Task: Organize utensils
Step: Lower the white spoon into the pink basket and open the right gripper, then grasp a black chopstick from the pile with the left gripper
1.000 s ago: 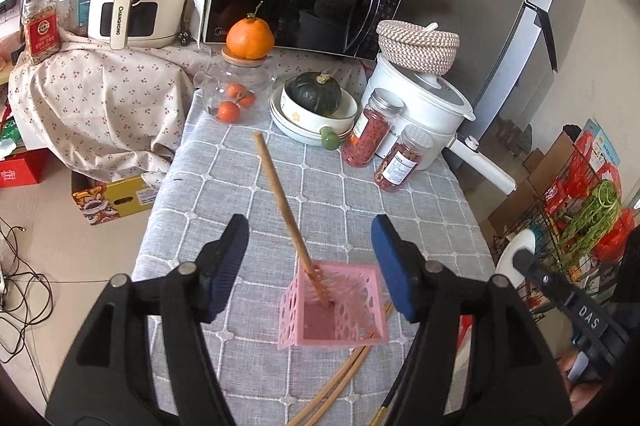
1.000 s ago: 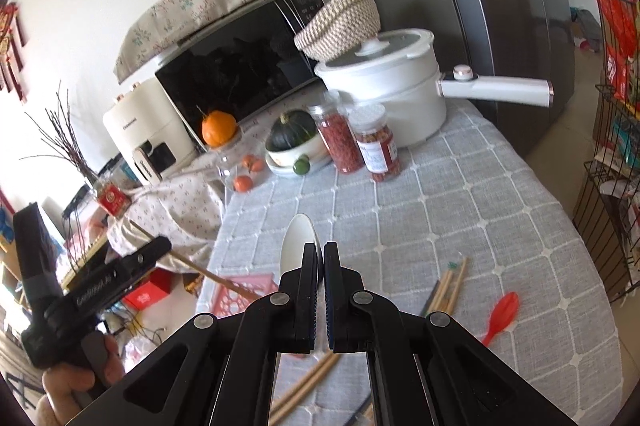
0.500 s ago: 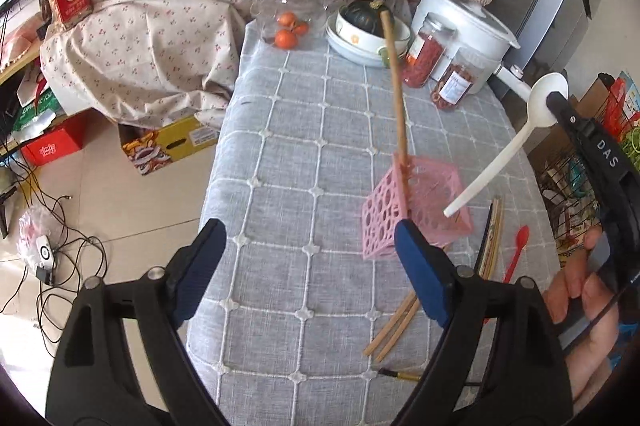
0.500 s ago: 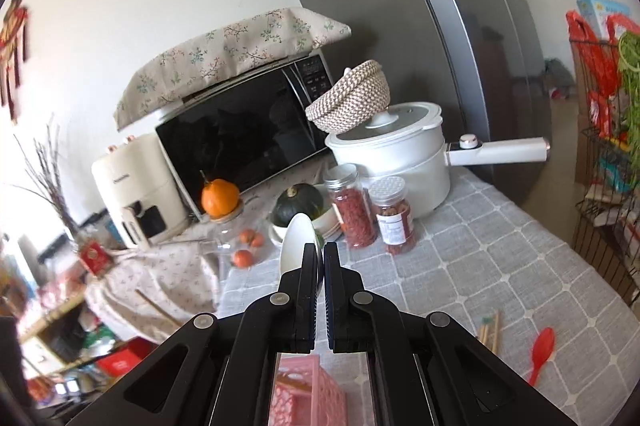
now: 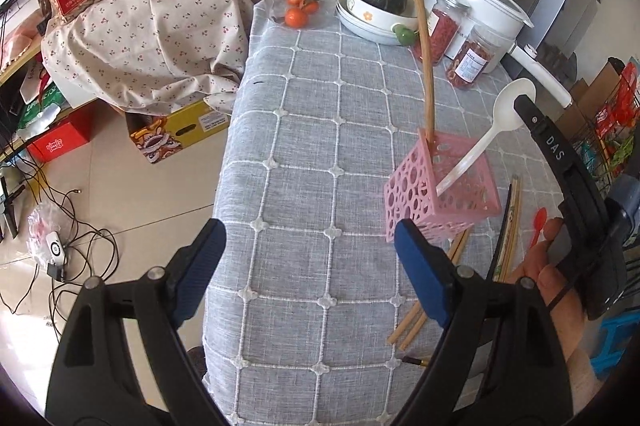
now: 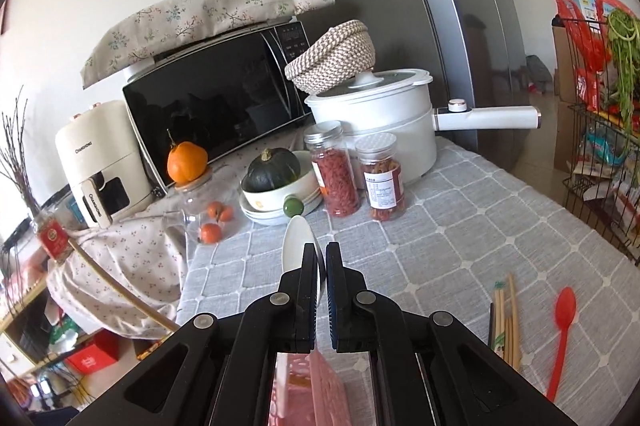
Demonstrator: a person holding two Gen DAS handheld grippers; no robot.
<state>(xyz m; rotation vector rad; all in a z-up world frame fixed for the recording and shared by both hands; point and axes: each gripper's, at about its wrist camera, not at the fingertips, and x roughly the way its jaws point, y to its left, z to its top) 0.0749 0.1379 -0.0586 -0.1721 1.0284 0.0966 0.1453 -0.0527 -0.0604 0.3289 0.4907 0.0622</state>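
Observation:
A pink perforated basket (image 5: 412,185) stands on the grey checked tablecloth (image 5: 320,153) with a long wooden stick (image 5: 426,57) leaning out of it. My right gripper (image 5: 524,101) holds a white spoon (image 5: 508,105) by its bowl, and the spoon's handle reaches down into the basket. In the right wrist view the jaws of the right gripper (image 6: 322,250) are just starting to part, with the spoon's bowl (image 6: 298,242) still between them. My left gripper (image 5: 308,230) stands wide open and empty over bare cloth, left of the basket.
Wooden chopsticks (image 6: 506,322) and a red spoon (image 6: 562,330) lie on the cloth right of the basket. Two spice jars (image 6: 380,181), a bowl with a squash (image 6: 276,181), a white pot (image 6: 376,113) and a microwave (image 6: 216,113) crowd the far end. The table's left edge (image 5: 228,161) drops to the floor.
The left gripper widened and drew back from the basket, which now sits to its right. The right gripper carried the white spoon down until its handle entered the basket.

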